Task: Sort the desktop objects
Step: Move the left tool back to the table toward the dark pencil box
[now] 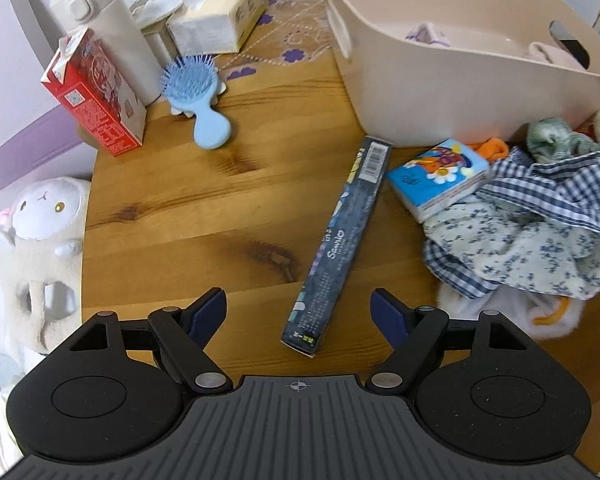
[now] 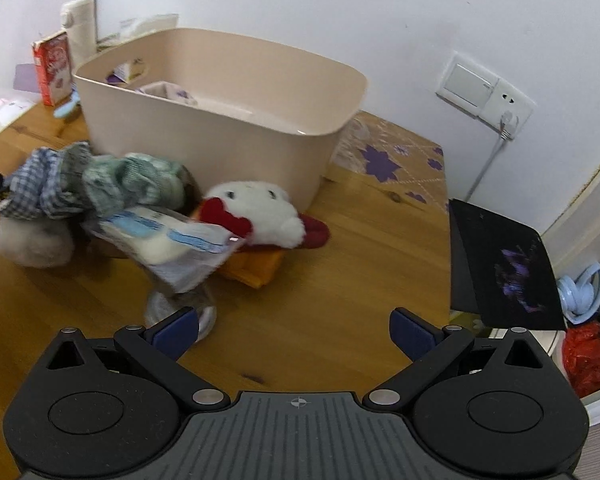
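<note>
My left gripper (image 1: 298,306) hangs low over the table (image 1: 204,208) with its jaws spread wide and nothing between them; the long box (image 1: 340,248) lies flat just ahead, its near end between the fingertips' line and slightly right of centre, so I judge that box is my next pick. It lies lengthwise toward the bin (image 1: 452,76), whose near wall stands just beyond its far end. Right of it a tissue pack (image 1: 440,178) leans on the cloth heap (image 1: 532,232), close enough that the right finger has little room there; the left side is bare wood. The brush (image 1: 198,92) and carton (image 1: 96,96) sit well apart by the back edge.

My right gripper (image 2: 294,332) is also wide open and empty, above clear wood, with the plush (image 2: 260,212) and a wrapped pack (image 2: 172,248) ahead, piled against the bin's (image 2: 204,136) front wall
</note>
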`<state>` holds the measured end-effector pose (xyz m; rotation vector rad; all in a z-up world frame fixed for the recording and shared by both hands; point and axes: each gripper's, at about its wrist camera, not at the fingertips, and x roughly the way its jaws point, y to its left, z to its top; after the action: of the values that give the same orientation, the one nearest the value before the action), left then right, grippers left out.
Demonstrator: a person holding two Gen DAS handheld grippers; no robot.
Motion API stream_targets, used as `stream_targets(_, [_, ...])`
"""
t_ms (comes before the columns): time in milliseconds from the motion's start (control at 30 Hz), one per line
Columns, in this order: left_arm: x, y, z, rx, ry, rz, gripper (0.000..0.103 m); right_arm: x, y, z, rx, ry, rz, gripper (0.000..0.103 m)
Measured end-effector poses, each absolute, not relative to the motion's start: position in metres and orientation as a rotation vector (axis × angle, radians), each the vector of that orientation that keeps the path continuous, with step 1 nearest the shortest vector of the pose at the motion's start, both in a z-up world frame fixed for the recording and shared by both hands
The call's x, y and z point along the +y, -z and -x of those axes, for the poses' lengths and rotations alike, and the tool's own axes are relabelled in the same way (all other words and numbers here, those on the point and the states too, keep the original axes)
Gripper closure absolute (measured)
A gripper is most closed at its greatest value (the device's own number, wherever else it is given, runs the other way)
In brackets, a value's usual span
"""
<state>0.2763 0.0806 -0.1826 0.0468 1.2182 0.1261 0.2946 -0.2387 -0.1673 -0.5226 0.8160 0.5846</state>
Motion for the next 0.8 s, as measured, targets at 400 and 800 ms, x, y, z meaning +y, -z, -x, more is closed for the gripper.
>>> stream_targets(400, [0.088,0.201,-0.296,1.25,-0.149,-0.021,0.023,-0.221,0.176,-0.324,0.726,-0.719,0.498,0.0])
stream_targets(800, [0.078,0.213,-0.306,1.276,-0.143,-0.013,0.023,-0.193,0.187,-0.34,0.733,-0.794,0.511,0.006])
